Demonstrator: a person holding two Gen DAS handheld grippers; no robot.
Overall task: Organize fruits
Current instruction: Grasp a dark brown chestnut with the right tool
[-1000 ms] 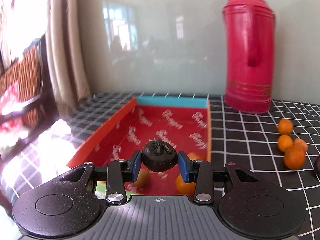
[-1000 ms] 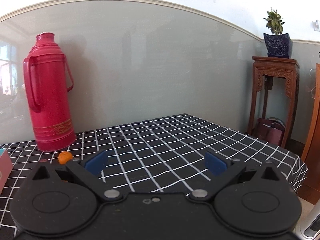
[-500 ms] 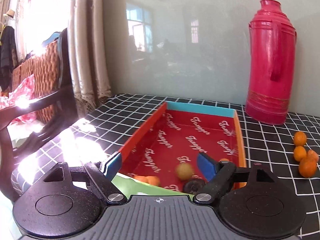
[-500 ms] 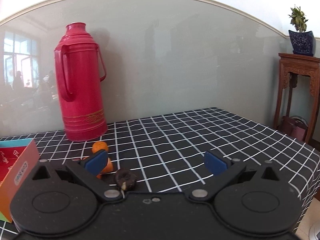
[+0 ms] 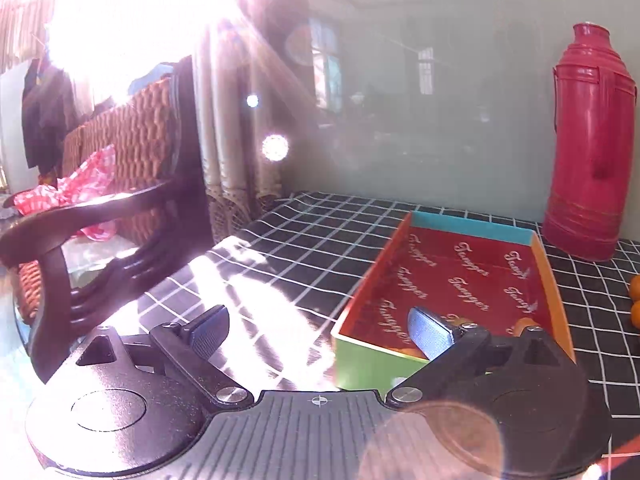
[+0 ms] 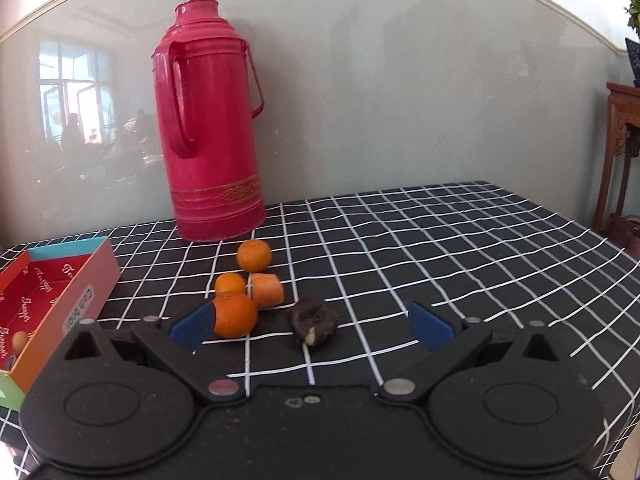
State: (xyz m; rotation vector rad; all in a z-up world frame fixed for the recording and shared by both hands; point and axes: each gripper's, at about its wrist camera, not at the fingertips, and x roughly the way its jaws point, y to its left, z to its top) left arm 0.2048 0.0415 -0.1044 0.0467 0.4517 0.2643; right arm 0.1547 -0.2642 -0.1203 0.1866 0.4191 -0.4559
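The red-lined box (image 5: pixel 460 280) with orange and blue walls lies on the checked cloth, ahead and to the right of my left gripper (image 5: pixel 320 332). Its jaws are opening wide with nothing between them, and its right finger hides the fruit at the box's near end. In the right wrist view my right gripper (image 6: pixel 311 328) stands open just in front of a dark broken fruit (image 6: pixel 313 320). An orange (image 6: pixel 236 316) lies by its left pad, two more oranges (image 6: pixel 254 255) and an orange chunk (image 6: pixel 267 290) behind. The box (image 6: pixel 80 292) is at the left.
A tall red thermos (image 6: pixel 208 140) stands at the wall behind the fruit. A dark wooden chair with a wicker back (image 5: pixel 120 200) stands off the table's left edge, under strong sun glare. A carved wooden stand (image 6: pixel 624 152) is beyond the right edge.
My left gripper let go of the dark round fruit over the box, opened wide and swung back to the left. My right gripper, still open, turned left until the oranges and dark fruit came into view.
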